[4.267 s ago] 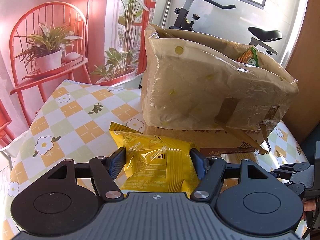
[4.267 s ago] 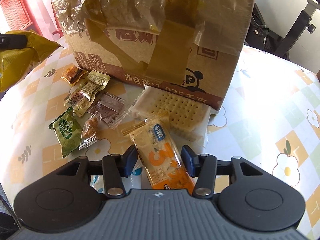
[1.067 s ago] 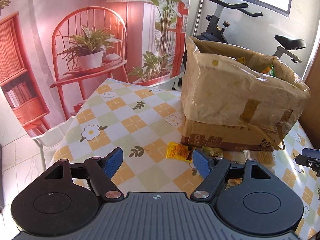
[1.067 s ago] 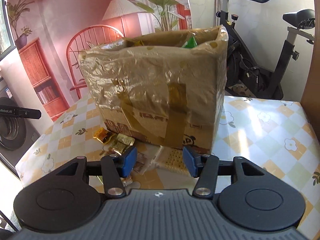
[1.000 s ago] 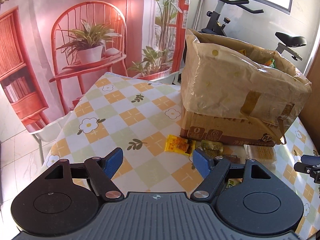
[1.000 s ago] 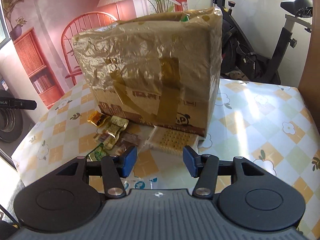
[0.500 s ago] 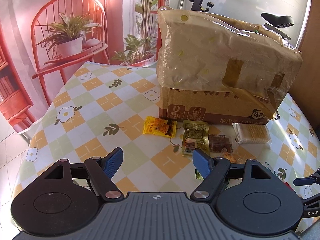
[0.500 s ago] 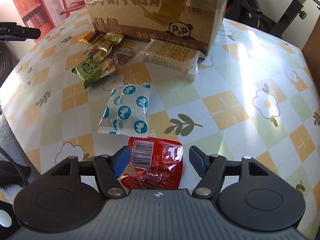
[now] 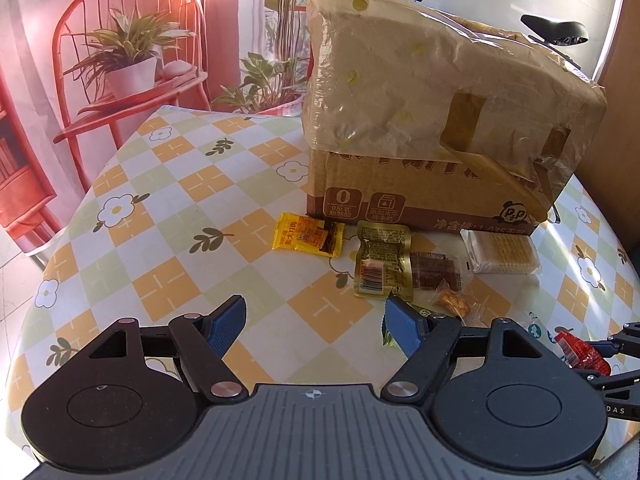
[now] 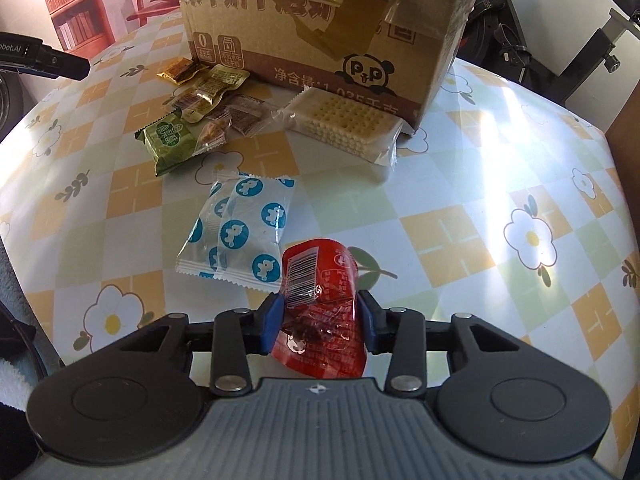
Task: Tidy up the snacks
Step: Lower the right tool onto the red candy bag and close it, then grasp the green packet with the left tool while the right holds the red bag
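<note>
A taped cardboard box [image 9: 440, 128] stands on the checked table, also in the right wrist view [image 10: 320, 32]. My right gripper [image 10: 320, 322] is shut on a red snack packet [image 10: 320, 300], also seen in the left wrist view [image 9: 580, 354]. A white packet with blue dots [image 10: 236, 236] lies just ahead of it. My left gripper [image 9: 314, 320] is open and empty, low over the table. A yellow packet [image 9: 308, 234], a gold packet [image 9: 382, 264], a brown packet [image 9: 434, 270] and a cracker pack [image 9: 500, 250] lie before the box. A green packet [image 10: 170, 142] lies left.
The table [image 9: 160, 208] has a rounded edge at left and front. A red chair with a potted plant [image 9: 128, 68] stands behind it. An exercise bike [image 10: 560, 48] stands behind the box at right. A wooden panel [image 9: 624, 80] is at the far right.
My right gripper has dropped to the table and closed on the red packet. My left gripper has moved closer to the small packets in front of the box, still open.
</note>
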